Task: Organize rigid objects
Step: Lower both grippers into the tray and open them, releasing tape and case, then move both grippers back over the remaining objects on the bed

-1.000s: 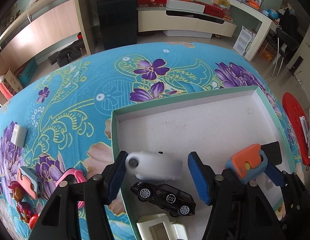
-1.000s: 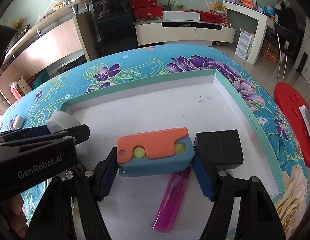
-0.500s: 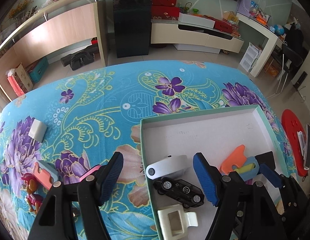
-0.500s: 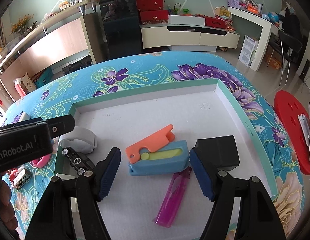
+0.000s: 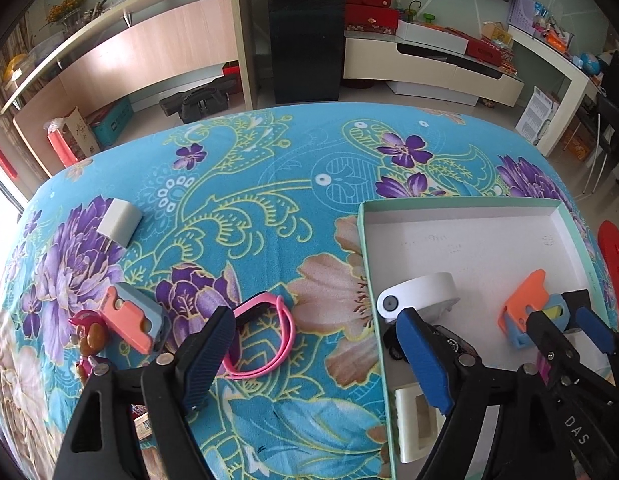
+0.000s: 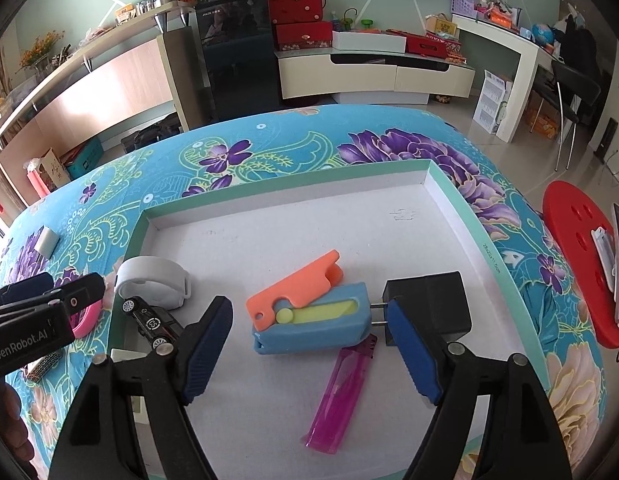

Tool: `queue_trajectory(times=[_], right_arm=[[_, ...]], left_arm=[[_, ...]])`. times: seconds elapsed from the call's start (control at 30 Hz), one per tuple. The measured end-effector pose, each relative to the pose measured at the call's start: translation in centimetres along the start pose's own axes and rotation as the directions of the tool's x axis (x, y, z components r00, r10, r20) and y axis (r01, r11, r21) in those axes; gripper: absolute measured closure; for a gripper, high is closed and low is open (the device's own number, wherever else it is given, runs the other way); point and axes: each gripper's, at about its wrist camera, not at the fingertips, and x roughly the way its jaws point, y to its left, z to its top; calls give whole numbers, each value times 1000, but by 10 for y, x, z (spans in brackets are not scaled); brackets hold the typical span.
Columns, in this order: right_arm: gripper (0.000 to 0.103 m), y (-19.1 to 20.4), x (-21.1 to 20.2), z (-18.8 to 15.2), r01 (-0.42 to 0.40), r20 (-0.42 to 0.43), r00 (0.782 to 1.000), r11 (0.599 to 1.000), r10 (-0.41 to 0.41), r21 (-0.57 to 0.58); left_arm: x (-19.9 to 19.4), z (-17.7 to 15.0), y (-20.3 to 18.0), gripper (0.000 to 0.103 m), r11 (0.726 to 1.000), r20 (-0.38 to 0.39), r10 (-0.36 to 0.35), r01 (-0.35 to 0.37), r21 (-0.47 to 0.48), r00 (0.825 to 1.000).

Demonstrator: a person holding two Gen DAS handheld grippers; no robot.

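Note:
A white-floored tray with a green rim (image 6: 289, 188) lies on the flowered cloth. On its floor, an orange-and-blue toy knife (image 6: 309, 316) lies loose between the pads of my right gripper (image 6: 311, 344). The jaws are opening and neither pad touches it. A white wristband (image 5: 419, 298) and a black toy car (image 6: 149, 322) sit in the tray's near left corner. My left gripper (image 5: 315, 360) hangs over the cloth and the tray's left rim (image 5: 369, 264). Its jaws are opening with nothing in them. A pink watch (image 5: 265, 336) lies by its left finger.
The tray also holds a black charger plug (image 6: 429, 300), a pink lighter (image 6: 341, 396) and a white frame piece (image 5: 413, 420). On the cloth to the left lie a second orange-and-blue toy (image 5: 133, 320), a red figure (image 5: 87, 328) and a white block (image 5: 119, 220).
The left gripper let the white wristband drop into the tray and drew back left over the cloth. The right gripper released the orange-and-blue toy, which now lies on the tray floor.

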Motion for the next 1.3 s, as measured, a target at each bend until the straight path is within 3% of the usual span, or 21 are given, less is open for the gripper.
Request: queue_trajectory(times=[0.17, 0.27, 0.4, 0.47, 0.67, 0.83, 1.3], right_arm=[[21, 0, 1, 0, 9, 4, 1000, 1000, -9, -4], [9, 1, 3, -1, 20, 4, 1000, 1000, -20, -14], [8, 2, 1, 0, 23, 15, 1000, 1000, -22, -18], [2, 2, 2, 0, 23, 14, 1000, 1000, -23, -18], [2, 9, 0, 0, 26, 26, 999, 999, -25, -36], [2, 19, -7, 5, -17, 56, 998, 1000, 18, -19], [2, 92, -16, 7, -149, 109, 981, 984, 159, -98]], left_arm=[[4, -4, 7, 0, 999, 4, 46, -46, 0, 999], [5, -6, 12, 0, 998, 2, 62, -62, -5, 998], [6, -10, 18, 0, 997, -1, 74, -74, -13, 997], [5, -12, 20, 0, 997, -2, 78, -78, -14, 997], [-3, -20, 34, 0, 996, 8, 89, -89, -25, 996], [-19, -25, 56, 0, 993, 32, 111, -109, -55, 993], [-61, -48, 143, 0, 953, 97, 217, -189, -236, 971]])
